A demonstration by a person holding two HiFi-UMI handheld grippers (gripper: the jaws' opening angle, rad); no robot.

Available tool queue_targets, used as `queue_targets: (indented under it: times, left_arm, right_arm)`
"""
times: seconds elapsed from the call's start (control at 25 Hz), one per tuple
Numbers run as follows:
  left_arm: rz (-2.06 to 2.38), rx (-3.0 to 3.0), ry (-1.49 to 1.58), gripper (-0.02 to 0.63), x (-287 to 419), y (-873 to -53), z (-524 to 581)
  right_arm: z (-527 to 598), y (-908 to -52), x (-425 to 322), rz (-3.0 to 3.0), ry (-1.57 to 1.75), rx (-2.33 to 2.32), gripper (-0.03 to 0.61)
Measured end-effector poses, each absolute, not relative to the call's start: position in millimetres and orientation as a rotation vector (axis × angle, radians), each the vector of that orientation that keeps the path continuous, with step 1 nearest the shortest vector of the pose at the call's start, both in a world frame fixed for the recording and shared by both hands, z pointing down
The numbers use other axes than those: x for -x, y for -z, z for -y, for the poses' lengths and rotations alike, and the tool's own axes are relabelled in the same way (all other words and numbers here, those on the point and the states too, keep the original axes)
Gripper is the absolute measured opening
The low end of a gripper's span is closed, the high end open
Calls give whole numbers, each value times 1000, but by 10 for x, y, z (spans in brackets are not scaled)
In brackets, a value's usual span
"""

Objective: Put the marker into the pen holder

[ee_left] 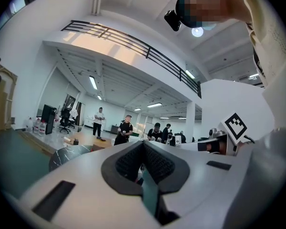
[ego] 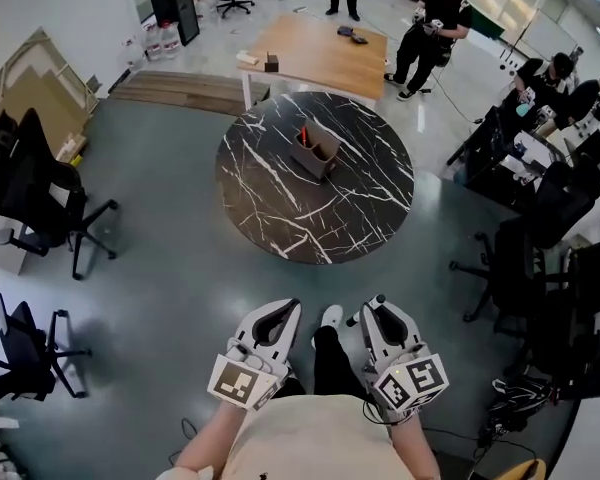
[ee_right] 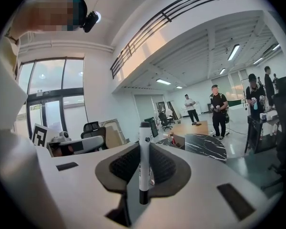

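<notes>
A white marker with a black cap (ee_right: 144,161) stands upright between the jaws of my right gripper (ee_right: 145,146), which is shut on it. In the head view both grippers sit low and close to my body, left gripper (ego: 276,320) beside right gripper (ego: 378,318), well short of the round black marble table (ego: 280,218). On that table stands a brown pen holder (ego: 316,152) with a red pen in it; the right gripper view shows the pen holder (ee_right: 177,140) far ahead. My left gripper (ee_left: 143,146) has its jaws together with nothing between them.
A stretch of grey floor (ego: 180,288) lies between me and the table. Black office chairs stand at the left (ego: 40,193) and the right (ego: 525,258). A wooden table (ego: 315,53) and several people (ego: 432,28) are beyond the marble table.
</notes>
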State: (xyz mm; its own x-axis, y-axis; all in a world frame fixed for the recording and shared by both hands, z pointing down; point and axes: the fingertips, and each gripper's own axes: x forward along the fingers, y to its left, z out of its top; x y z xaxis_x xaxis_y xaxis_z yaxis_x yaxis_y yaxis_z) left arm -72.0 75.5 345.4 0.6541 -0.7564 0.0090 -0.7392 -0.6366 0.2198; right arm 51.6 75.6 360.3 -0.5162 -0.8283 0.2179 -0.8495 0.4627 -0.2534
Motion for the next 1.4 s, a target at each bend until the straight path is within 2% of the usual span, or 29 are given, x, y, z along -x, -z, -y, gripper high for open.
queue_targets:
  times: [0.92,1.2,1.4]
  left_arm:
    - [1599,-2506,18,8,331,-3658,2125]
    - [1536,-2502,36,8,378,-3809,2840]
    - [1399,-2523,55,8,394,-3998,3437]
  right_arm:
    - [2665,-3767,-917,2794,-524,-1183,74]
    - [3441,-3967,-750,2748,-518,-1239,74]
    - [4013,-4069,-729,2678,-481,-1491,74]
